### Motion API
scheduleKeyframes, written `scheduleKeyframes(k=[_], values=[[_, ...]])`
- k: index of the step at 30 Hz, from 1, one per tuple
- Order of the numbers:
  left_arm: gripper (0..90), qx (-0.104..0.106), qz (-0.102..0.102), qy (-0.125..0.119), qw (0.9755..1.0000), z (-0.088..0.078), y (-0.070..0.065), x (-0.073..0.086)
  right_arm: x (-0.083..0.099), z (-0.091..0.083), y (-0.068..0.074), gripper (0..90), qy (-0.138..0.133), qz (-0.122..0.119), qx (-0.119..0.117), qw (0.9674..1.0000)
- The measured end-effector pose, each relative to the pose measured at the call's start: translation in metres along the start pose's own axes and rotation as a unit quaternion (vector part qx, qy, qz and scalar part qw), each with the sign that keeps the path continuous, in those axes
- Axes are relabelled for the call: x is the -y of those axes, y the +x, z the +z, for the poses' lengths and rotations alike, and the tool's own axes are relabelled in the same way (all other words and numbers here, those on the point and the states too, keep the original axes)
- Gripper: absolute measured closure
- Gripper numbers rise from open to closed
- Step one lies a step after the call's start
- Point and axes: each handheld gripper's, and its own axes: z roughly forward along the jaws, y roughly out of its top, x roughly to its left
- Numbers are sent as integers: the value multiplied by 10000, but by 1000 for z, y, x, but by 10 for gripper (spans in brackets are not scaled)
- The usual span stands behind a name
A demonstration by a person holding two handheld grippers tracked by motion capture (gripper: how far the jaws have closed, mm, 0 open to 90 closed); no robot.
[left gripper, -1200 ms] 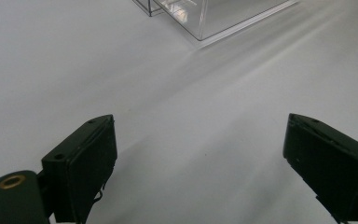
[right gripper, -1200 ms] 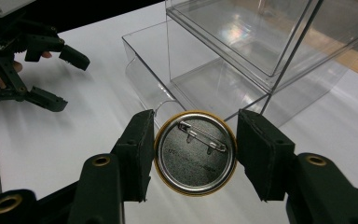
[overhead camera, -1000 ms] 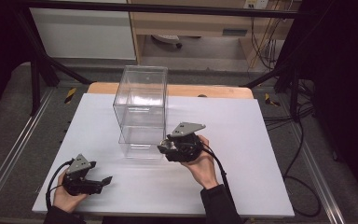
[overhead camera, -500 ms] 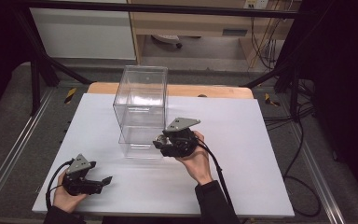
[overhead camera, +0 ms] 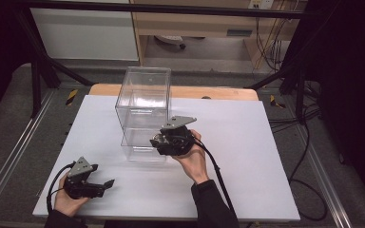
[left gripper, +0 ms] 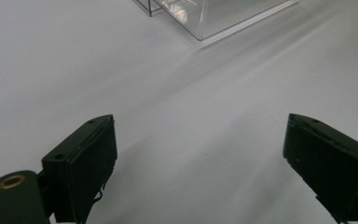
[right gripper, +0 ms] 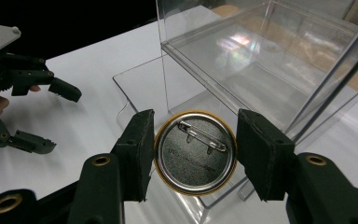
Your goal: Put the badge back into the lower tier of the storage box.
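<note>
**Badge held at the clear box, over a white tabletop**

Badge (right gripper: 196,151) sits between the pads of my right gripper (right gripper: 193,154), clamped by its gold rim on both sides, its silver back and pin clasp facing the camera. I hold it right at the near lower corner of the clear plastic box (overhead camera: 143,111), just above the see-through panel lying flat at the foot of the box. From the high view my right gripper (overhead camera: 159,141) is against the front right of that box, with my hand (overhead camera: 193,159) behind it and the cable trailing back along my sleeve.

My left gripper (overhead camera: 107,184) rests low near the front left corner of the table, well apart from the box, its jaws standing wide with nothing between them but bare surface.

I work on a white, matte sheet (overhead camera: 247,156) that covers nearly the whole table; it looks clean and smooth, with soft shadows. A strip of wooden tabletop (overhead camera: 209,92) shows along the far edge. Metal rails (overhead camera: 9,161) run along both sides, over grey floor. Behind the table are a pale cabinet (overhead camera: 85,28) and a wooden shelf (overhead camera: 195,23), and black cables (overhead camera: 309,156) loop over the floor at the right, where the room goes dark.
</note>
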Motion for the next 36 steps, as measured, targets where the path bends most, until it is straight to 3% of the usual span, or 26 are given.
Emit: scheduleKeyframes(k=[15,36], values=[[93,9,-16,-16,10000,0,0,0,-10,19,1,483,-23,60,32,10000],[93,12,-16,-17,10000,0,0,0,-4,45,0,483,100,205,84,9997]])
